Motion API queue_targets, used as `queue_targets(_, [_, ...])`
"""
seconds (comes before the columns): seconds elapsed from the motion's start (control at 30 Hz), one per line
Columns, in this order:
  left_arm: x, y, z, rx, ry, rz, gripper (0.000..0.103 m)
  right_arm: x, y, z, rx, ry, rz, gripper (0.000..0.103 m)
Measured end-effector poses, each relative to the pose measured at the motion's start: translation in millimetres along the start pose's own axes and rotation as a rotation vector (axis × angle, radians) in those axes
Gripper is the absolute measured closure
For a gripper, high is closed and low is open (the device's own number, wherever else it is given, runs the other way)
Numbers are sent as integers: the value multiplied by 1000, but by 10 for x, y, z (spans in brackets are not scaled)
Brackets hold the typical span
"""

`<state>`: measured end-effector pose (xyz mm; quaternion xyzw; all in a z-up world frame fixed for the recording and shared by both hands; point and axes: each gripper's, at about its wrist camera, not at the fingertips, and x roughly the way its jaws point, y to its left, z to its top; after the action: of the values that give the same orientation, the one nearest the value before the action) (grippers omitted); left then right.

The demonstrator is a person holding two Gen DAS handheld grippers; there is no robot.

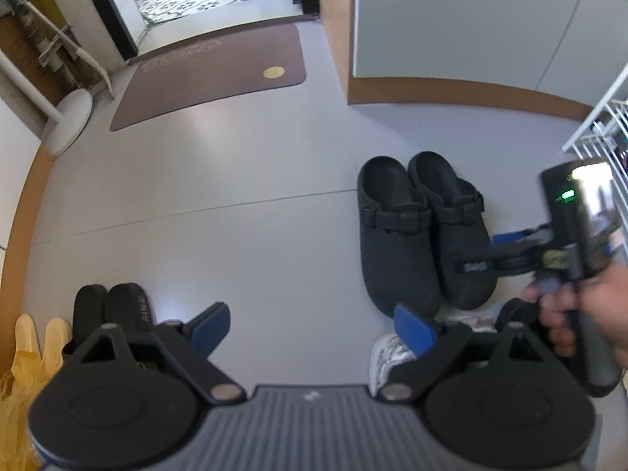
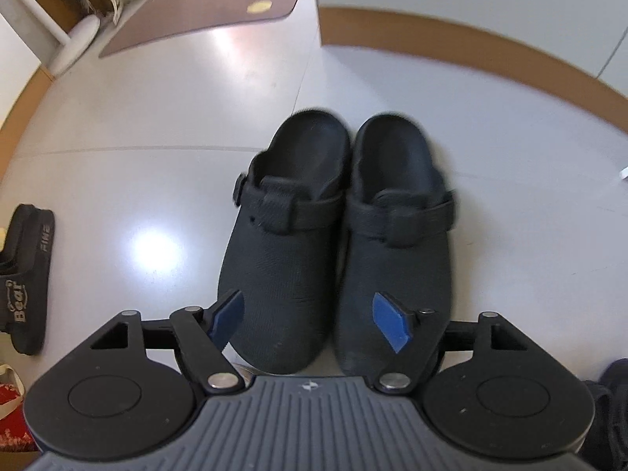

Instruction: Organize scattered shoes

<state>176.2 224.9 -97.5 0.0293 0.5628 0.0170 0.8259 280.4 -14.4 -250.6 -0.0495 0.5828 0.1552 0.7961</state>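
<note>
Two black clogs stand side by side on the grey floor, the left clog and the right clog; they also show in the left wrist view. My right gripper is open and empty, just above their toes. It shows from the side in the left wrist view. My left gripper is open and empty over bare floor. A pair of black slides lies at the lower left. A white patterned sneaker lies partly hidden under my left gripper's right finger.
A brown doormat lies before an open doorway at the back. A white cabinet with a brown base stands behind the clogs. A white wire rack is at the right. A yellow bag and a white round base are at the left.
</note>
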Motion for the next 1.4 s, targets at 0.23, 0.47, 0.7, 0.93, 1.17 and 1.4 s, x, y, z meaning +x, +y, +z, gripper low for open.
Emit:
queue_targets(0.23, [-17,-108,-44,37,10,-43,11,-803,-272,-138,25,-52,-21,22])
queue_targets(0.47, [-179,-92,-97,19,-15,-72,11,-1628,-512,-299,61,-108,-55,18])
queue_targets(0.7, [-361,-174,-149,38,-47,-97,11,-2299,-551,-598,46,-150,-113,17])
queue_targets(0.93, [-617,-337,-270,70,-86,-146,10,-2846,-530,-975,17,-177,-180,17])
queue_targets(1.17, [-913,-642,-423,117,-136,-229,8,-3451,-647,-1374,66,-213,-186,16])
queue_targets(1.4, [-966,-1022,-545,167,-137,-254,8,-3791,-994,-1706,150,-270,-238,12])
